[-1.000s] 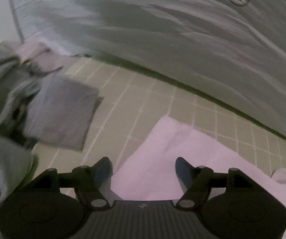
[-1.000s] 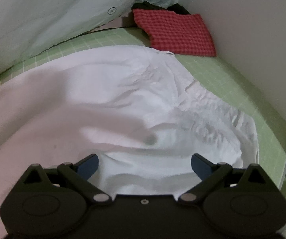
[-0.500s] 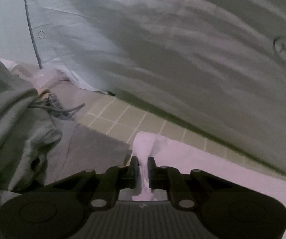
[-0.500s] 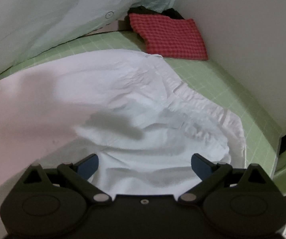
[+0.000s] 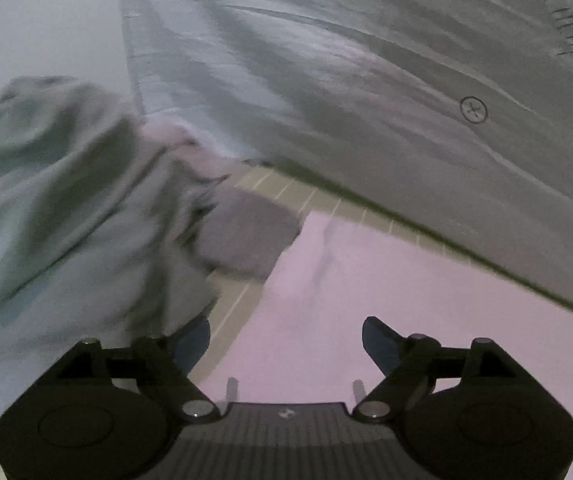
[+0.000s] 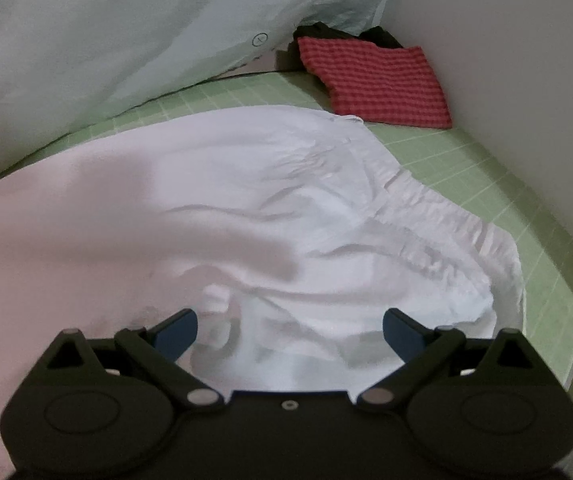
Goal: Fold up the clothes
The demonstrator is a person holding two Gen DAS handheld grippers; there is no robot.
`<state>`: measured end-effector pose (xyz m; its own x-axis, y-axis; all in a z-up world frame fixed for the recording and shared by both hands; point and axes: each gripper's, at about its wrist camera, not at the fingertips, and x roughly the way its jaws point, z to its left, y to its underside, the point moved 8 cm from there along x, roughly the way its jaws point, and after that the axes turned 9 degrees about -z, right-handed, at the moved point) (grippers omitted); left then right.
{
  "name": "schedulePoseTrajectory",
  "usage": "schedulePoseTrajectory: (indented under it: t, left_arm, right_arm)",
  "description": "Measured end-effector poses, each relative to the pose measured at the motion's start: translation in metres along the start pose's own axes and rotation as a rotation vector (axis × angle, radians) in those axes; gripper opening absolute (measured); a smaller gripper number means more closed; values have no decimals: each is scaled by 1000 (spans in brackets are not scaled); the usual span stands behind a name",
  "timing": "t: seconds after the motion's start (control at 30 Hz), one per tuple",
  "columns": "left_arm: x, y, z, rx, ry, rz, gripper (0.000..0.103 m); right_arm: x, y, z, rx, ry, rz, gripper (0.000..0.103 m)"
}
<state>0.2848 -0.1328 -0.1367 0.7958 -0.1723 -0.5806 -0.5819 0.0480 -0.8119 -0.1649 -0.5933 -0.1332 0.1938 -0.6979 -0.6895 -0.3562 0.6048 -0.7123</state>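
A white garment (image 6: pixel 286 184) lies spread on the green grid mat (image 6: pixel 466 168), its elastic waistband rumpled toward the right. The same cloth looks pale pink in the left wrist view (image 5: pixel 386 300). My left gripper (image 5: pixel 286 340) is open and empty, low over the garment's left edge. My right gripper (image 6: pixel 290 330) is open and empty, just above the bunched white fabric near its waistband end.
A folded red checked cloth (image 6: pixel 378 80) lies at the mat's far right corner with dark cloth behind it. A grey-green garment pile (image 5: pixel 58 208) and a folded grey cloth (image 5: pixel 246 236) sit left. A pale sheet (image 5: pixel 366 80) hangs behind. A white wall (image 6: pixel 506 80) bounds the right.
My left gripper was shut on the garment's edge half a second ago and has now opened and let it go. The right gripper stayed open and shifted slightly over the fabric.
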Motion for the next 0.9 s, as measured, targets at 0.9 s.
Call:
schedulePoseTrajectory:
  t: [0.9]
  left_arm:
    - [-145,157,-37,69,108,211,87]
  right_arm:
    - [-30,84,-87,146,-79,48,100]
